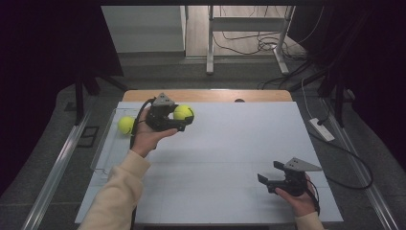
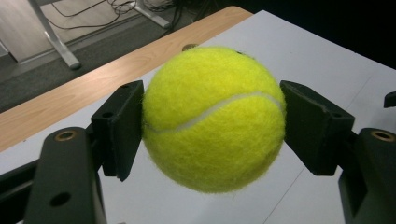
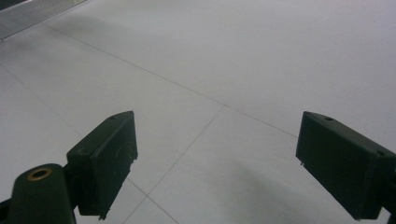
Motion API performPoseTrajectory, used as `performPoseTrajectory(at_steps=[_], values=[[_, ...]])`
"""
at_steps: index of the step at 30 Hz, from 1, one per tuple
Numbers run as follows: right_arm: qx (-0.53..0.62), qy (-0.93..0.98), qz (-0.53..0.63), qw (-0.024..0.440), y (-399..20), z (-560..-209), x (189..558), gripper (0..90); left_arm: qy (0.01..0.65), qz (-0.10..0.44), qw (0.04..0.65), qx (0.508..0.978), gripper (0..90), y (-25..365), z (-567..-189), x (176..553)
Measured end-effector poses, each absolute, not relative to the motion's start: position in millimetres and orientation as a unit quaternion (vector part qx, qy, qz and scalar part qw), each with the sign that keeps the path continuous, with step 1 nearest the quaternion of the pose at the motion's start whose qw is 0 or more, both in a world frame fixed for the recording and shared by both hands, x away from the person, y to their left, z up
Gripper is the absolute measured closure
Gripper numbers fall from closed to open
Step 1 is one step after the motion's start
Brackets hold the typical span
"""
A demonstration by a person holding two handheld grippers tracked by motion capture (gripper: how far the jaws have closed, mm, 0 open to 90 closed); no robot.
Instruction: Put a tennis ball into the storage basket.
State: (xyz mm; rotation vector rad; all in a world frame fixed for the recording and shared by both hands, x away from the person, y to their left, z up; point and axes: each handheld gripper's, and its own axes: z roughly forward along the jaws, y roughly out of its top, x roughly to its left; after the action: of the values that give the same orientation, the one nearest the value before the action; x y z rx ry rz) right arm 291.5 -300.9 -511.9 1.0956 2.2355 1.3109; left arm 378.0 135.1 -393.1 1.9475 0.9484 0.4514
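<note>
A: Starting at the left edge of the desk (image 1: pixel 225 191), what's there?

B: A clear tray (image 1: pixel 106 143) sits along that side, with a yellow tennis ball (image 1: pixel 126 125) lying in it near its far end.

A: And just to the right of that?

B: The left gripper (image 1: pixel 184 117), held in a hand with a cream sleeve (image 1: pixel 117 191), is clamped on a second tennis ball (image 2: pixel 214 116). In the left gripper view both black pads press on the ball's sides, and the ball hangs clear above the white desk surface, near the far wooden edge (image 2: pixel 93 88).

A: So the held ball is apart from the one in the tray?

B: Yes, the gripper body lies between them in the high view.

A: And on the right?

B: The right gripper (image 1: pixel 269 173) rests low near the front right corner of the desk, well apart from both balls. Its jaws stand wide apart with nothing between them but bare desk surface.
</note>
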Motion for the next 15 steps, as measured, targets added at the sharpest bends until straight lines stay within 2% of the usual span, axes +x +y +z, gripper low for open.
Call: performPoseTrajectory(at_steps=[15], values=[[0.383, 0.786, 0.457, 0.165, -300, -512, 292, 12.2, 0.399, 0.192, 0.442, 0.78, 27.0, 155, -394, 377]])
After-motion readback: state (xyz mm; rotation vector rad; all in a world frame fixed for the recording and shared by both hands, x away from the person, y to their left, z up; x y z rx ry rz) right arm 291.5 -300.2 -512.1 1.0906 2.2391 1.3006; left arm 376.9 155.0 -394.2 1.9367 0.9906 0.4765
